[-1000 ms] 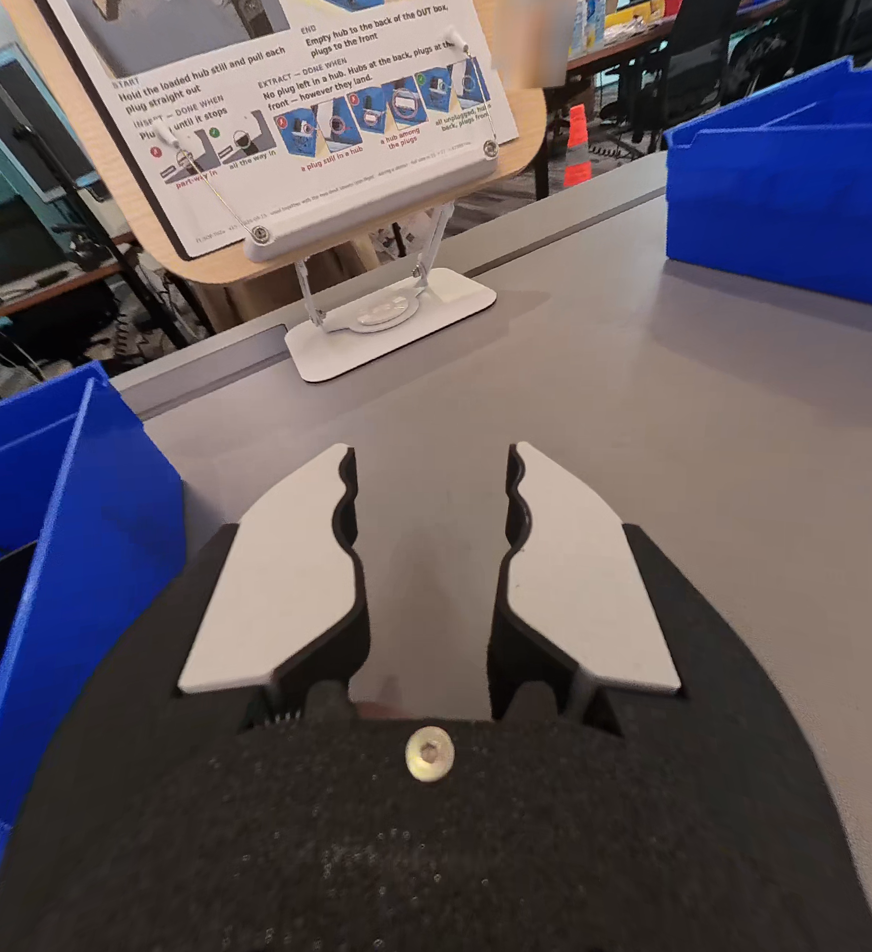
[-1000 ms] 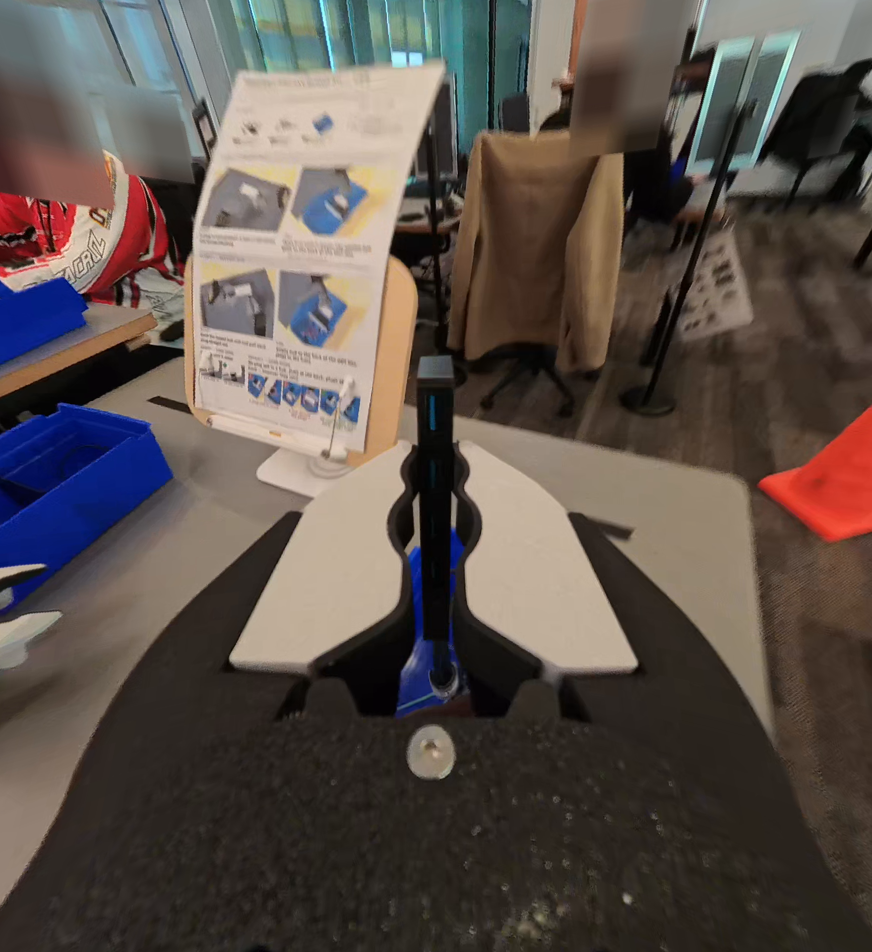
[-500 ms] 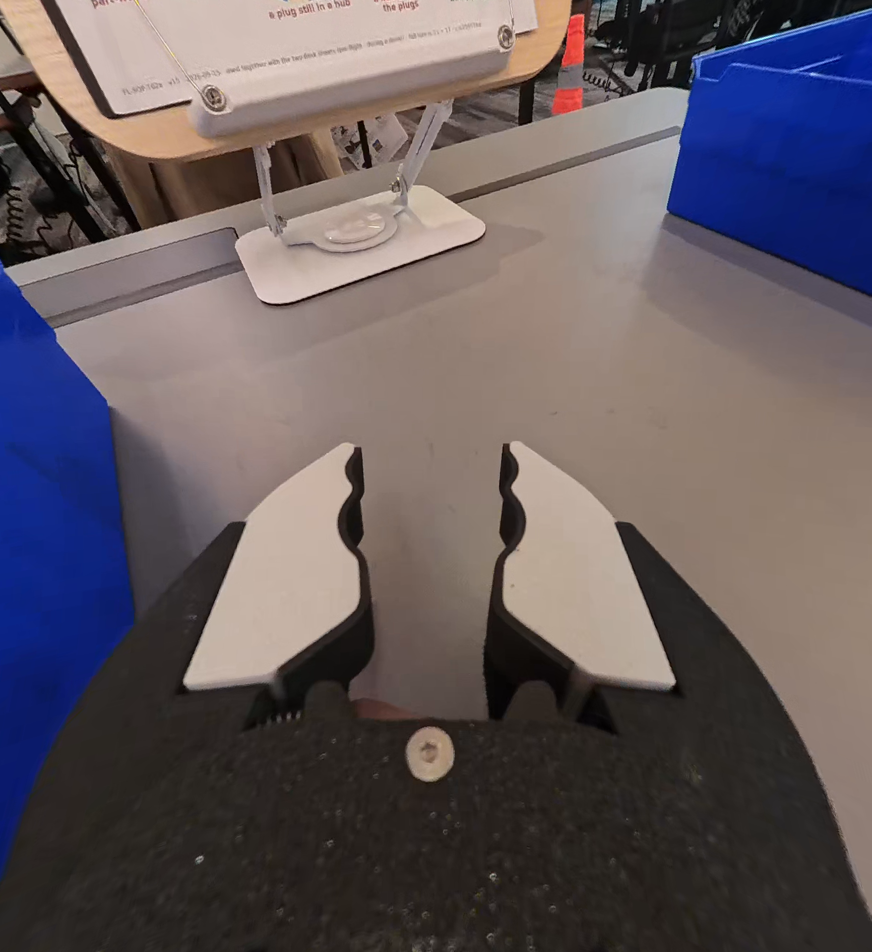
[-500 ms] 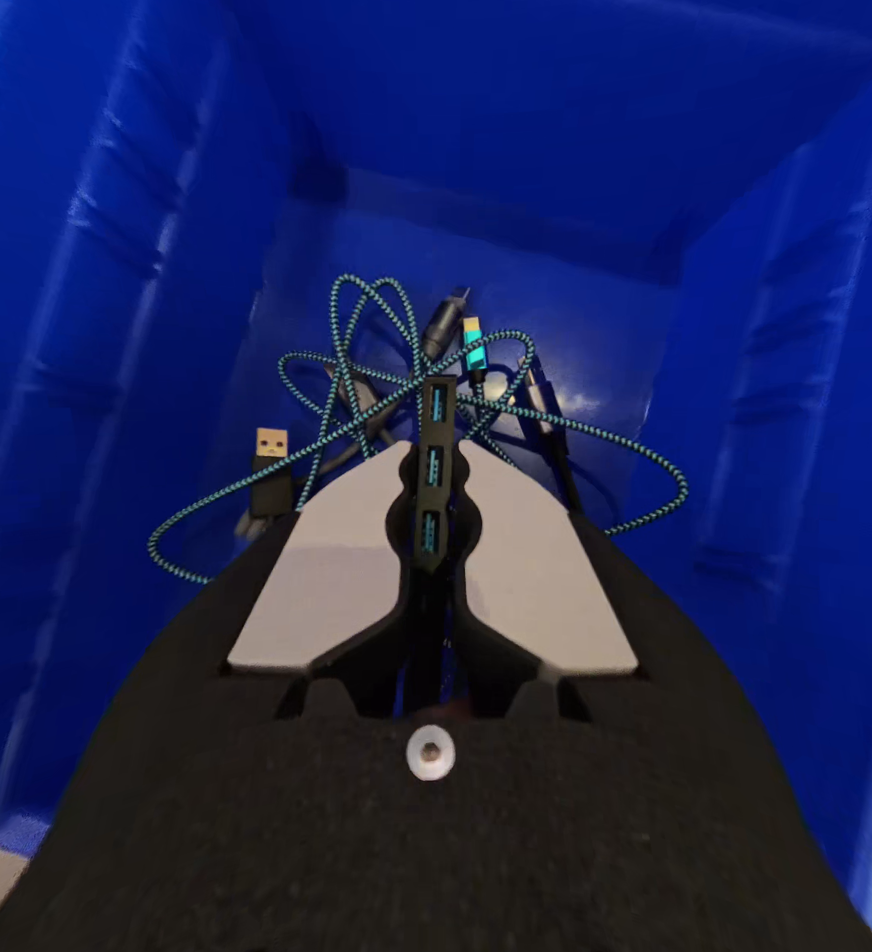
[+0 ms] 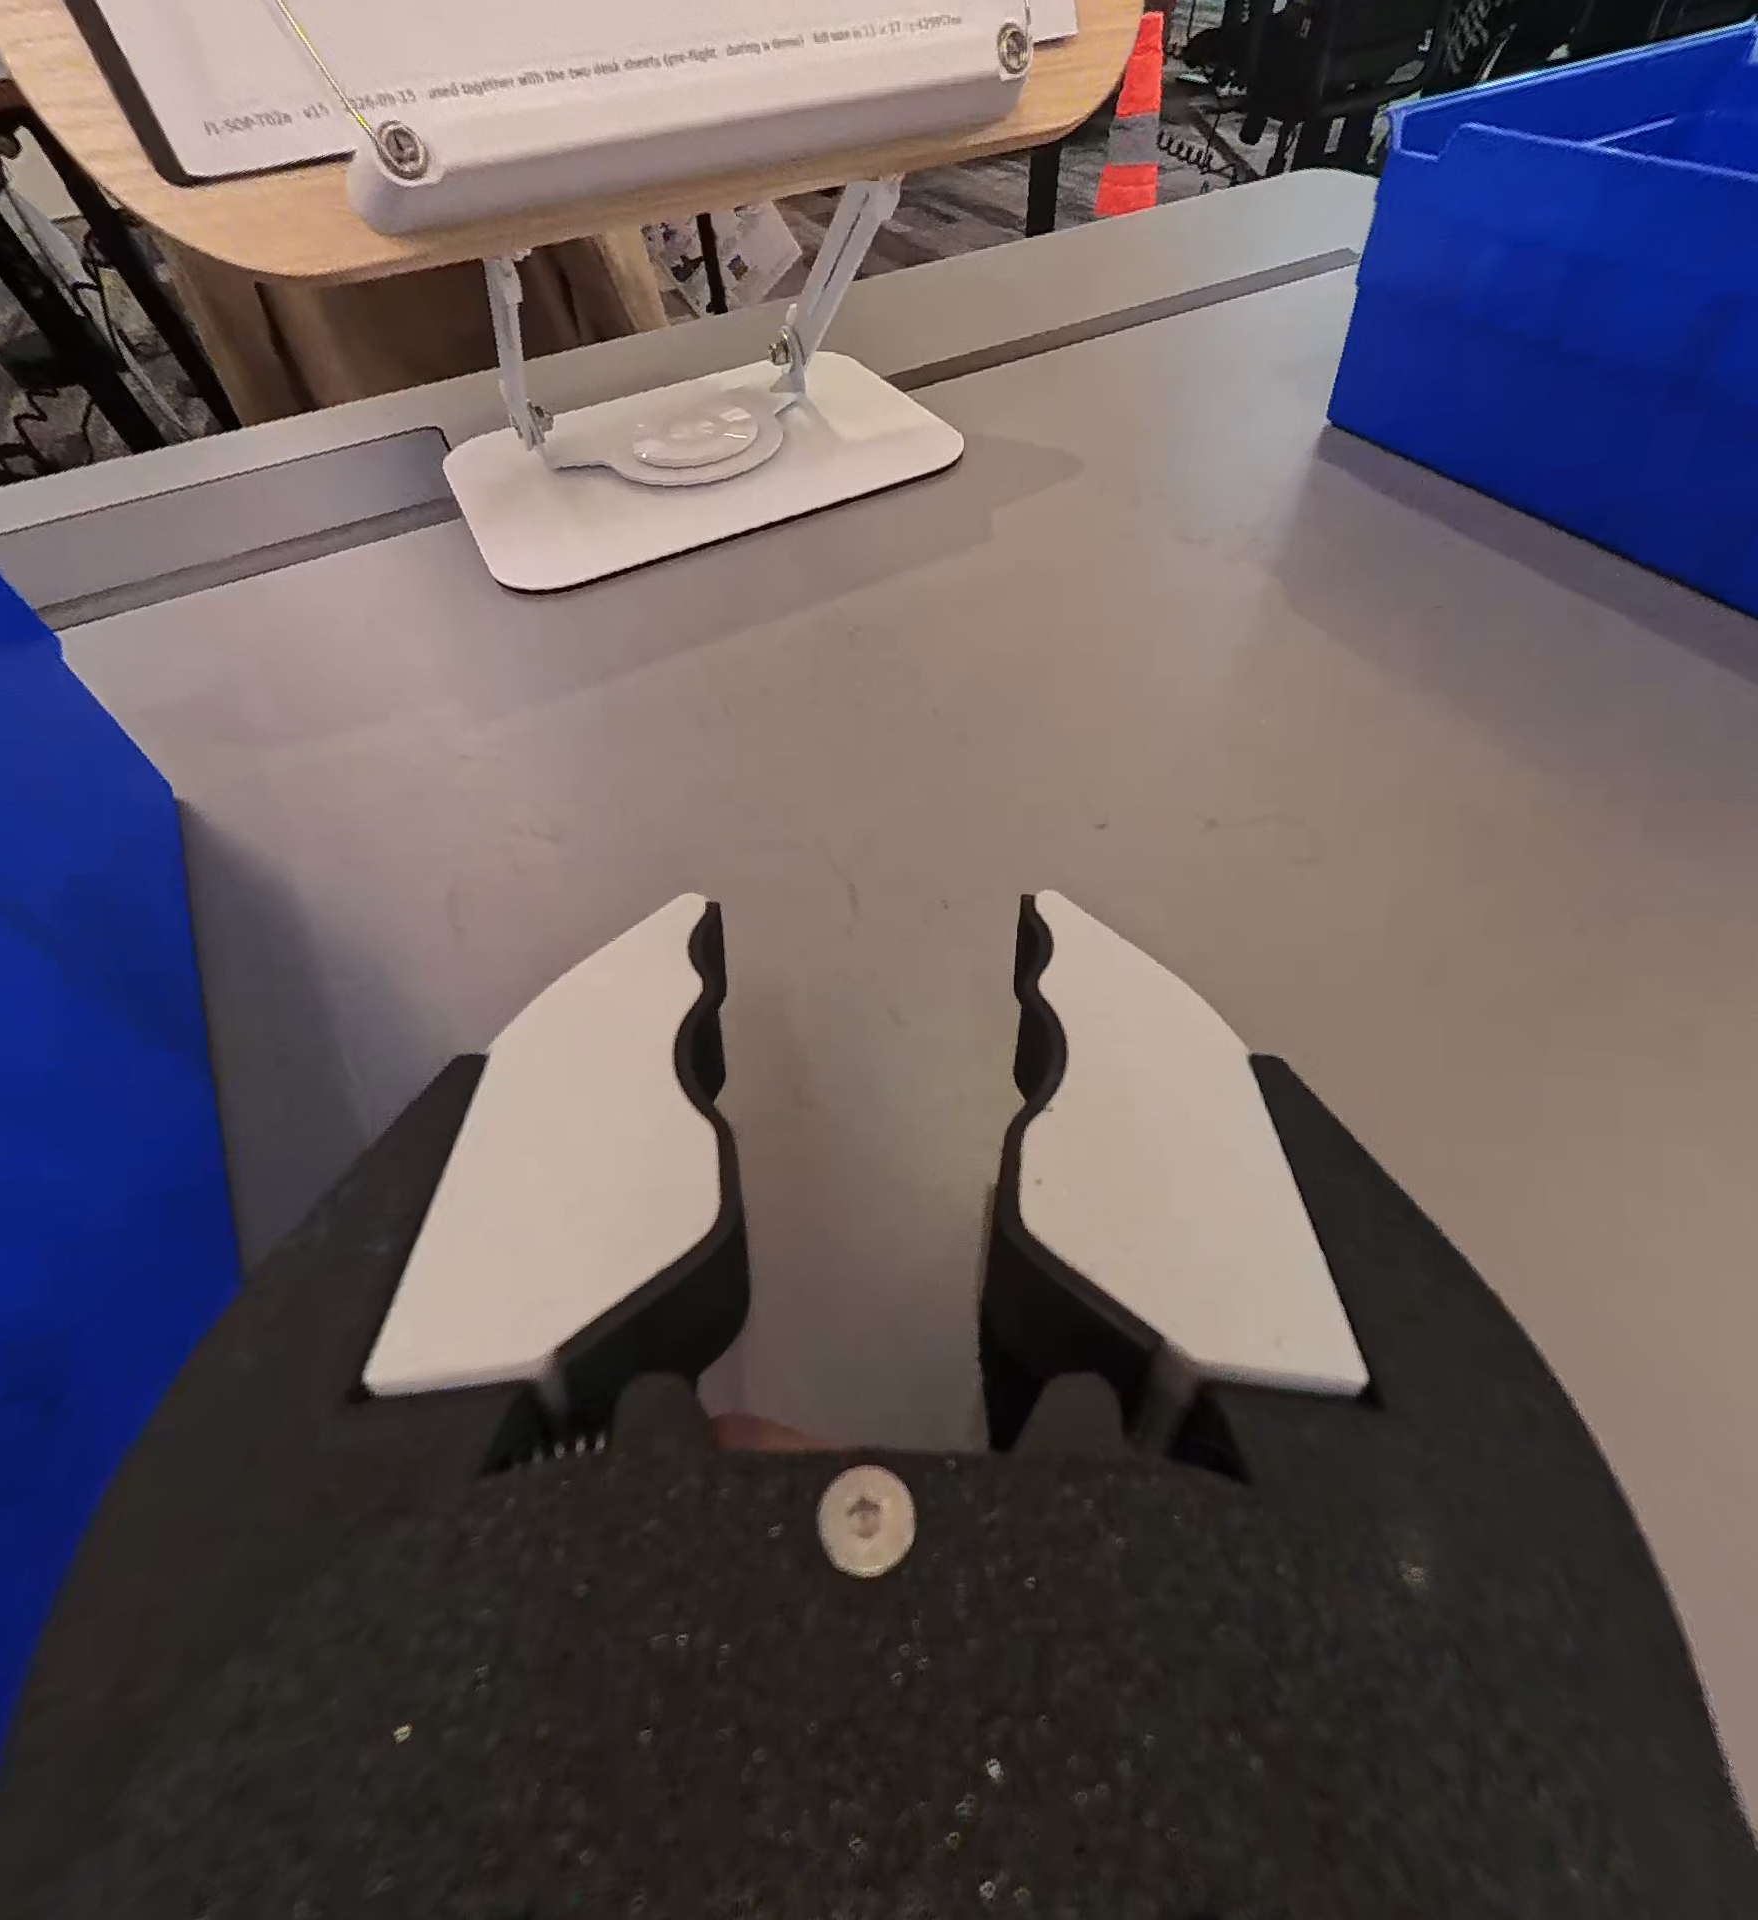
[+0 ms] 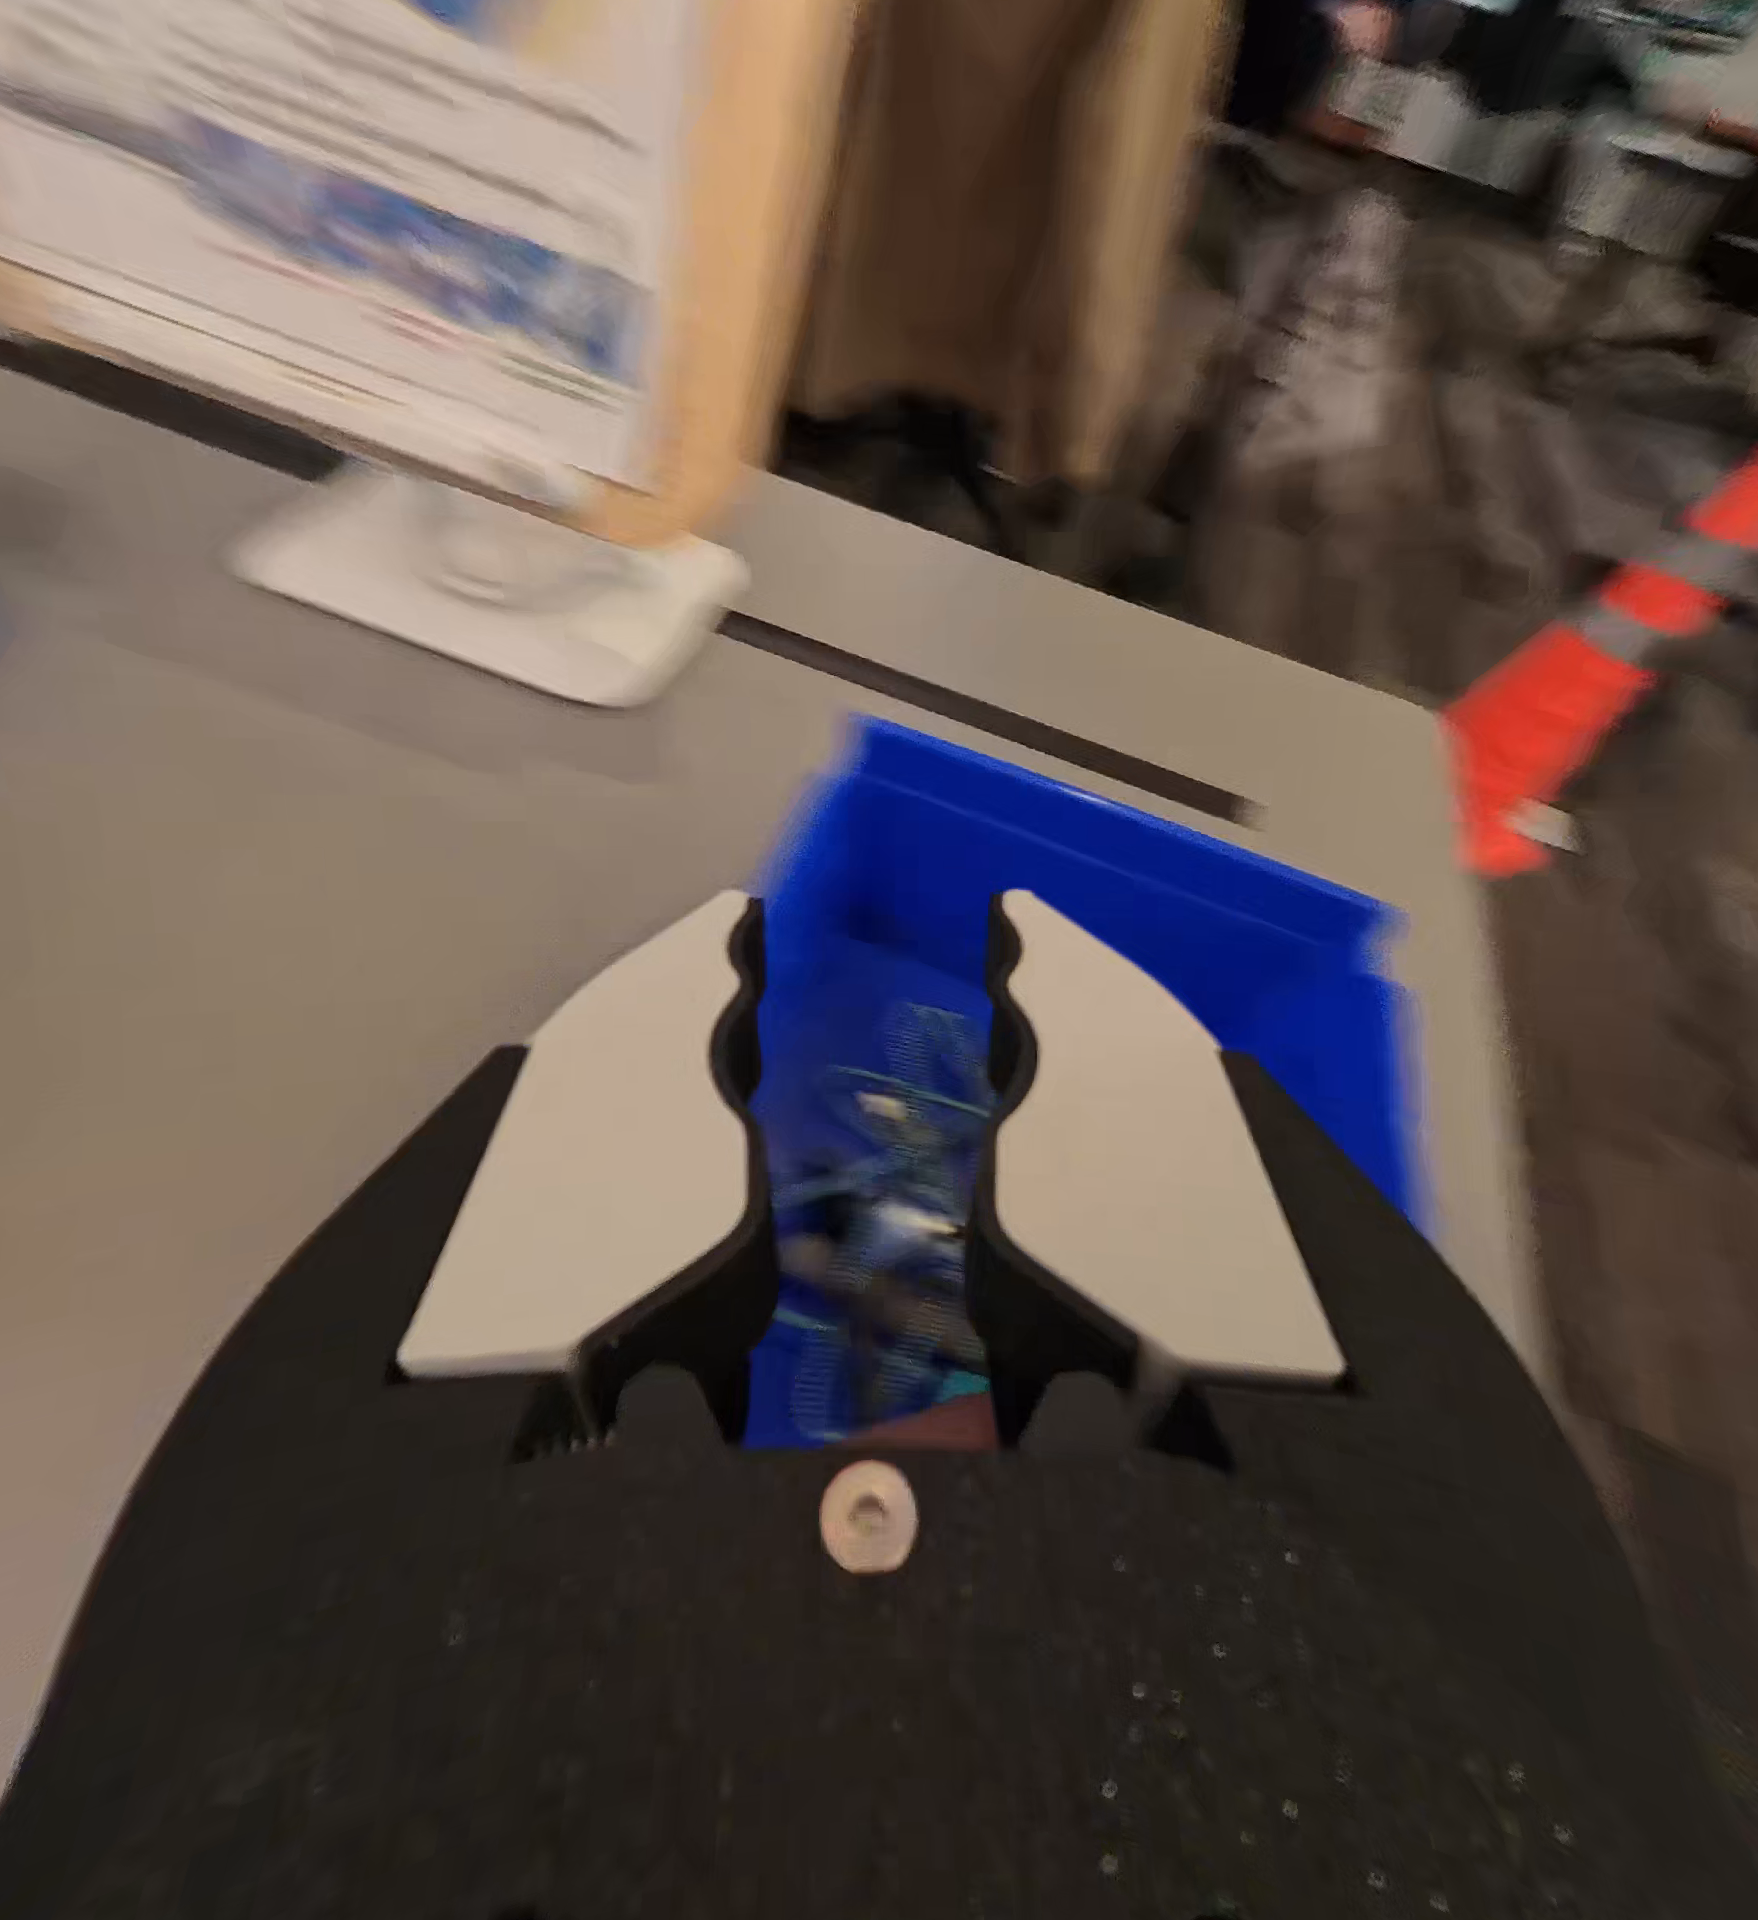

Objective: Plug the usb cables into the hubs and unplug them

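Grey table (image 5: 958,727), left tongs (image 5: 870,914) wide & empty, right tongs (image 6: 870,914) wide above blue bin (image 6: 1114,894) w/ cables (image 6: 885,1174).

Left gripper (image 5: 870,914) level and pointing forward, jaws spread wide with nothing between them, right gripper (image 6: 873,914) tilted downward, jaws likewise parted and empty, view motion-blurred

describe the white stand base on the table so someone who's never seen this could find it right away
Start at the grey table and look to its far edge, between the two blue plastic bins. There sits a flat white rounded-rectangle metal base, two thin white struts rising to a tilted wooden board with paper sheets. It is the only white thing lying on the tabletop.
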`<move>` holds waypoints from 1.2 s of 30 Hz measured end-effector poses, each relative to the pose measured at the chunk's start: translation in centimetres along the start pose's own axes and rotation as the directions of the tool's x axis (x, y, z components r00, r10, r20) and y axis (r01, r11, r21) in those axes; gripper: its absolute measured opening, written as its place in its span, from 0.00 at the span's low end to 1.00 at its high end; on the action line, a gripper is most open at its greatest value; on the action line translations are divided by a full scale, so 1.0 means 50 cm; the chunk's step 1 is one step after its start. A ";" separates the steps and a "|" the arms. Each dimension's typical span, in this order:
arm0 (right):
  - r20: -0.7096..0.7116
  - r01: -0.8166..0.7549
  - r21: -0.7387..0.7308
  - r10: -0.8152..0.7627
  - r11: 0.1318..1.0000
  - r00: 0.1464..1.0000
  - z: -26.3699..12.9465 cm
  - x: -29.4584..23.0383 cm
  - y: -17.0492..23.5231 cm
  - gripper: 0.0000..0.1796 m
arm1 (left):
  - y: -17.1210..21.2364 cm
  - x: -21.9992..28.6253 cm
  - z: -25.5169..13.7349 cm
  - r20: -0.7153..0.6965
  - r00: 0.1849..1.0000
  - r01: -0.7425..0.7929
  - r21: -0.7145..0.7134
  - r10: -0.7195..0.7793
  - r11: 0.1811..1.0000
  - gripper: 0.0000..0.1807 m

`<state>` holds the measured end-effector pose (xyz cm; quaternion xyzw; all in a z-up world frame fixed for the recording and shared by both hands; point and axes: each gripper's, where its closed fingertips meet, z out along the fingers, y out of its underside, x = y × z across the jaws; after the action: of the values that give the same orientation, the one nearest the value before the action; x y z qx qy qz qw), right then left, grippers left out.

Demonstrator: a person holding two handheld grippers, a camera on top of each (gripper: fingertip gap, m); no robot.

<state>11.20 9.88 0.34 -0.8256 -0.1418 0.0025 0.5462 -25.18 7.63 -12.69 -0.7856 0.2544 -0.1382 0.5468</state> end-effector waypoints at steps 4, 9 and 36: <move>0.535 -0.102 0.038 0.066 0.994 0.842 -0.033 -0.322 0.007 0.31 | 0.003 -0.003 0.001 -0.005 1.000 0.015 -0.010 -0.015 1.000 0.31; 0.591 -0.016 0.020 0.001 1.000 0.807 0.062 -0.524 0.148 0.33 | 0.005 0.002 -0.001 0.013 1.000 -0.025 -0.012 0.025 1.000 0.32; 0.510 -0.024 0.189 -0.078 0.982 0.857 0.071 -0.525 0.141 0.30 | -0.121 -0.209 -0.109 0.132 0.990 -0.017 -0.247 0.051 0.969 0.32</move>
<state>-12.93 4.30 -11.42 -0.7372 -0.2932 0.2288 0.5641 -35.08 10.73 -4.43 -0.8504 0.2447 -0.0420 0.4639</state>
